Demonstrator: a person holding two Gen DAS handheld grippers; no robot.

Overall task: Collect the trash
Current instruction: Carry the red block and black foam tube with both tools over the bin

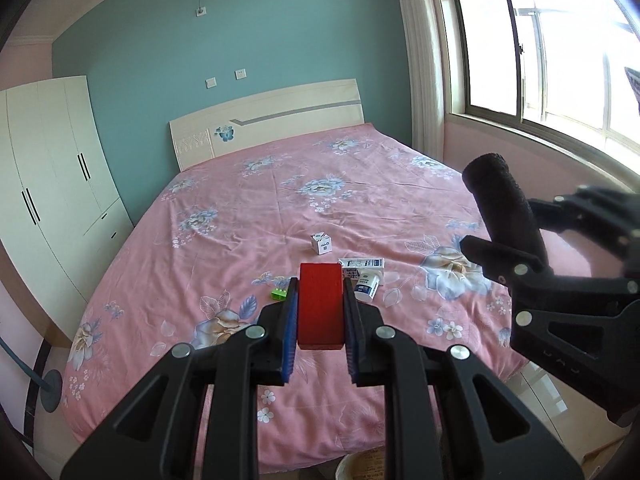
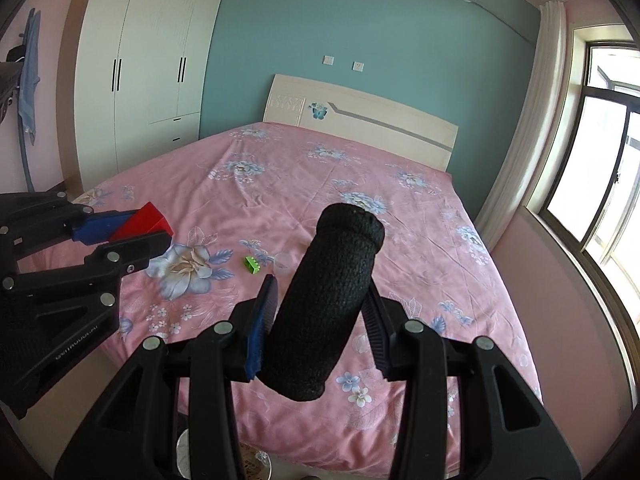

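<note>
My left gripper (image 1: 321,296) is shut on a red box (image 1: 320,304), held above the near edge of the pink bed; it also shows in the right wrist view (image 2: 144,222). My right gripper (image 2: 320,300) is shut on a black foam cylinder (image 2: 328,304), which also shows in the left wrist view (image 1: 504,208) at the right. On the bed lie a small white carton (image 1: 321,243), a flat white-and-blue box (image 1: 362,263), a white bottle (image 1: 367,286), a green block (image 1: 280,293) (image 2: 252,265) and a clear cup (image 2: 283,264).
The bed (image 1: 280,200) with flowered pink sheet fills the middle, headboard (image 1: 272,120) at the far wall. A white wardrobe (image 1: 52,184) stands left, a window (image 1: 540,48) right. A round container rim (image 1: 360,468) shows on the floor below the bed's near edge.
</note>
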